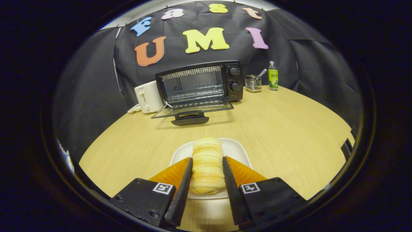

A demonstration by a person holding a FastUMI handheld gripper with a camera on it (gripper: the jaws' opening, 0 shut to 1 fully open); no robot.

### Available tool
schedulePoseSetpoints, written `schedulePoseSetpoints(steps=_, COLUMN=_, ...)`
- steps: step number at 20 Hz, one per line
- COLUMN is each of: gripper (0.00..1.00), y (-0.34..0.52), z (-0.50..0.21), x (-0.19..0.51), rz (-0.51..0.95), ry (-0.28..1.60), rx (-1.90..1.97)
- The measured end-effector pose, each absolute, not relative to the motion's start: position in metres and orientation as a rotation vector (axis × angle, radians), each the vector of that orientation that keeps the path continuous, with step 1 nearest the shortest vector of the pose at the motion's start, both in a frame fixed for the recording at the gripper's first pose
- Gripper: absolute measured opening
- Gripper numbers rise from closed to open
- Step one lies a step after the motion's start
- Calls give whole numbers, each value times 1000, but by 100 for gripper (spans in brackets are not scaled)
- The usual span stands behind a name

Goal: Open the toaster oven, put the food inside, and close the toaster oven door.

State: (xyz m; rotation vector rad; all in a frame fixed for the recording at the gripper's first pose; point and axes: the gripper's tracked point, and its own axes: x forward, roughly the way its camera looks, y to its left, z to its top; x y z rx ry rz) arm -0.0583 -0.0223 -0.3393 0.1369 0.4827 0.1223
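Bread roll (207, 167), pale and ridged, lying lengthwise on a white plate (236, 149), squeezed between the two fingers (182, 193) of the gripper (207, 164). Fingers closed in against both long sides of the roll, pressing on it, so holding the roll. Whether roll lifted clear of plate or resting on it: cannot tell. Plate sitting on a light wooden table (283, 129), its far rim just beyond the far end of the roll.

Further on, across a bare stretch of table, a black toaster oven (199, 83) facing the fingers. Glass door (193, 111) dropped fully open and lying about flat, dark handle (190, 120) at its near edge, pointing toward the plate. Wire rack (196, 94) visible inside the cavity. Two round knobs (234, 79) stacked on the oven's right panel.

Touching or just beside the oven's left flank, a white pop-up toaster (147, 96). To the oven's right, a small wire mesh holder (253, 83) with a utensil handle sticking out, and just beside that a green bottle (273, 76) standing upright. Behind everything, the black cloth wall (305, 64).
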Motion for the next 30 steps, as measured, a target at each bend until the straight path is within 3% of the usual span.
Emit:
schedulePoseSetpoints(steps=5, gripper=53, y=-21, z=-312, x=-57, rz=157, ry=404, rx=179)
schedulePoseSetpoints(steps=17, gripper=51, y=7, z=-229, x=20, rz=384, ry=233, rx=726)
schedulePoseSetpoints(steps=22, gripper=51, y=25, z=-212, x=67, rz=473, ry=196, rx=704)
schedulePoseSetpoints(steps=30, gripper=51, y=38, z=-232, x=138, rz=401, ry=298, rx=670)
